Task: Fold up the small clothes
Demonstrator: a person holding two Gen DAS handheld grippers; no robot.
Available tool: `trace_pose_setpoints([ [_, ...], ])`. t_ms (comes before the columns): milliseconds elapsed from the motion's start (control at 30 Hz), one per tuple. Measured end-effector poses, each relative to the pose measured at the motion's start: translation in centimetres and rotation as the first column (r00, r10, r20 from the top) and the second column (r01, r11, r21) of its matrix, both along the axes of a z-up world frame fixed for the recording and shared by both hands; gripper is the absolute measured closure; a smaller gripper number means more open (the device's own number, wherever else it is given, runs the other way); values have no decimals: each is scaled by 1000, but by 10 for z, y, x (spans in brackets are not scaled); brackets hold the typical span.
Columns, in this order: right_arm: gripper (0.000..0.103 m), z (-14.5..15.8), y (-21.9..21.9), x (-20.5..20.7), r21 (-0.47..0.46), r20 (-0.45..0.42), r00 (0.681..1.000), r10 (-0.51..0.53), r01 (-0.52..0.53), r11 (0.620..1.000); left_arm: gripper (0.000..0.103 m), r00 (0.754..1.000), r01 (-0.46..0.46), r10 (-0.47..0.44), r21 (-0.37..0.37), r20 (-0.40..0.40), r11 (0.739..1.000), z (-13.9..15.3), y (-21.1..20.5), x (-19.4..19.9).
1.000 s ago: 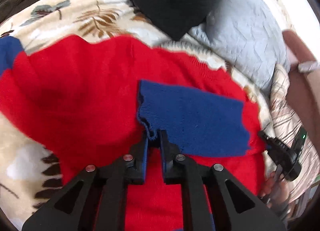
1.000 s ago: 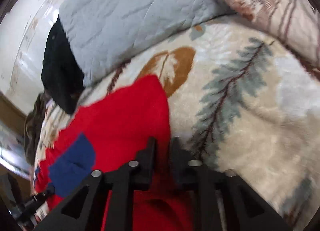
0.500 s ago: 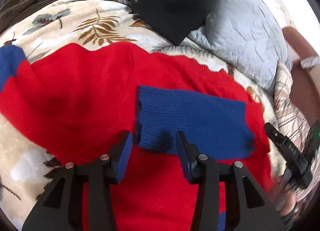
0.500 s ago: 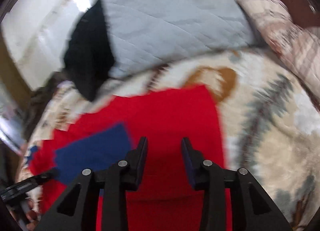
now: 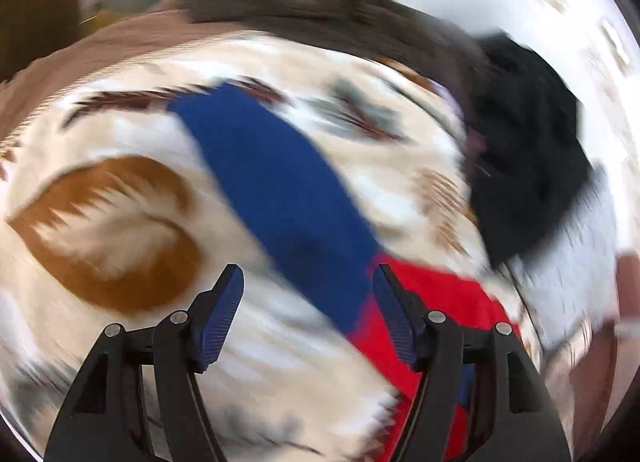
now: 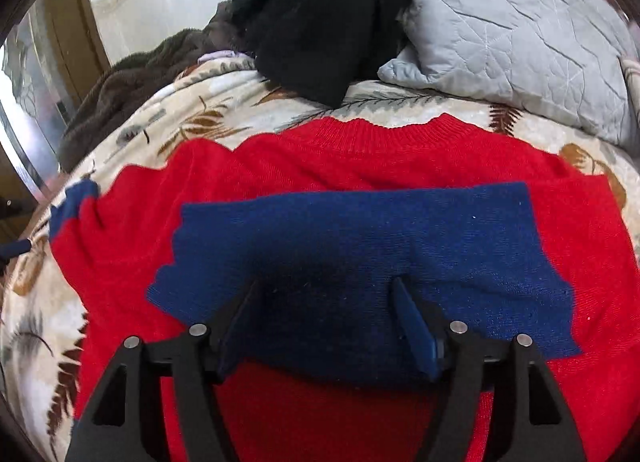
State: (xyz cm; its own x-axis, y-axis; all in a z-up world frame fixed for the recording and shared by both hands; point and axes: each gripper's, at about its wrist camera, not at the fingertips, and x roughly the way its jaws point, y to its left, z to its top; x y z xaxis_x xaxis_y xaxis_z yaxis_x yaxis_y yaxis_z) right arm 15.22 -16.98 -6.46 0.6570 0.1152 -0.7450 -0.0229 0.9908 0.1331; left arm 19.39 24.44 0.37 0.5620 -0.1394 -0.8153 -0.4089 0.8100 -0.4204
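Leaf-print bedding (image 6: 248,110) carries the red sweater (image 6: 360,150), spread flat. Its unfolded blue sleeve (image 5: 280,190) runs up and left from the sweater, lying between the left tongs (image 5: 308,294), nearer and opening, gripping nothing. Over the sweater's folded sleeve (image 6: 360,238), the right tongs (image 6: 324,302) open, empty.

Both wrist views look steeply down along own tool, close over bed (image 6: 224,110). Left view blurred. Shared: red sweater (image 6: 360,150), black garment (image 5: 528,134).
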Motion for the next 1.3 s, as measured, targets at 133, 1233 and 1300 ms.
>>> trace_pose_setpoints([
  [133,30,0,-6,-2,43,7,1000,3,-3,999,36,996,-87,83,-149,-29,985,-24,42,19],
  [1233,27,3,-5,5,67,12,1000,11,-12,998,22,972,-156,221,-469,86,869,-53,95,-30],
  [1300,27,3,-6,5,70,11,1000,12,-13,997,22,974,-164,217,-468,61,868,-59,87,-18],
])
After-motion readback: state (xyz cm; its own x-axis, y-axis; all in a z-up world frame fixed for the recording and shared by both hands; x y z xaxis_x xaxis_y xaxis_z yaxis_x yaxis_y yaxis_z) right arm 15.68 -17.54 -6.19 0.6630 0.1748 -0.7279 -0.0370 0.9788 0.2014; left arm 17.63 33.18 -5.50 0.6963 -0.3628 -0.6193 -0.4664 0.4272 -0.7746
